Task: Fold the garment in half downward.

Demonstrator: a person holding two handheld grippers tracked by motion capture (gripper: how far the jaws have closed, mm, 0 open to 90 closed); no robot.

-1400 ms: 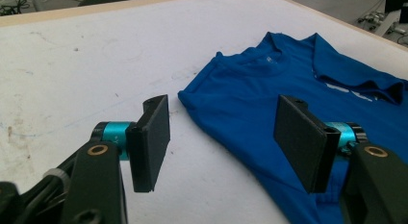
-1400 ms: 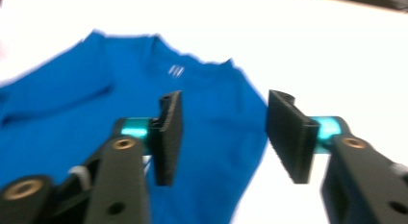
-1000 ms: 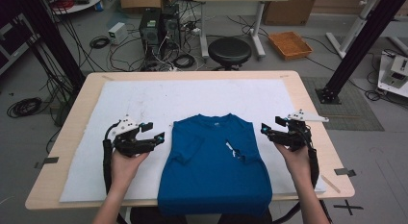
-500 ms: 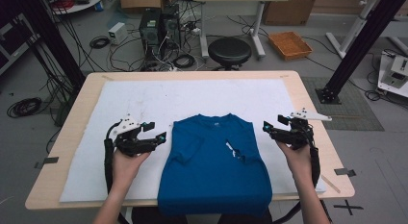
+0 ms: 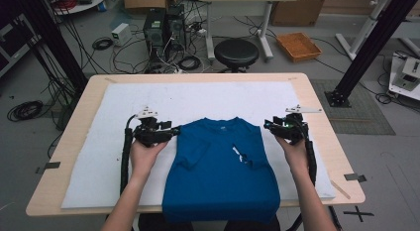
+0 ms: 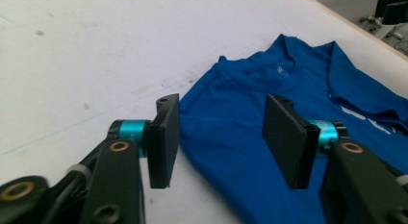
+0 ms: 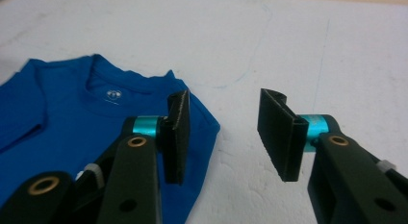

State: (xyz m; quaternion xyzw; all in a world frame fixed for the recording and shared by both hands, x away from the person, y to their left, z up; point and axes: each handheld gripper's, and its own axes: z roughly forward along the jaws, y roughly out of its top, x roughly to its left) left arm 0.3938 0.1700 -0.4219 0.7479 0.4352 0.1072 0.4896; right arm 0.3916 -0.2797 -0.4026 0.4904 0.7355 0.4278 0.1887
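Note:
A blue T-shirt [image 5: 220, 166] with its sleeves folded in lies collar-away on the white mat [image 5: 198, 99]. My left gripper [image 5: 174, 132] sits at the shirt's left shoulder. In the left gripper view its jaws [image 6: 221, 137] straddle the shoulder edge of the shirt [image 6: 240, 113], open and not pressing on it. My right gripper [image 5: 268, 126] is at the right shoulder. In the right gripper view its gap [image 7: 223, 132] lies over the mat beside the shirt's corner [image 7: 57, 113]. Both pairs of jaws have just been closing, with only the left pair around cloth.
The wooden table [image 5: 317, 107] carries the mat. Behind it on the floor stand a black stool [image 5: 236, 52], computer towers [image 5: 163, 28] with cables, and an orange tray [image 5: 298, 45]. A black frame post [image 5: 366, 47] rises at the right.
Both grippers have moved inward to the shirt's shoulders, the left one rightward and the right one leftward. Their jaws stand narrower than before.

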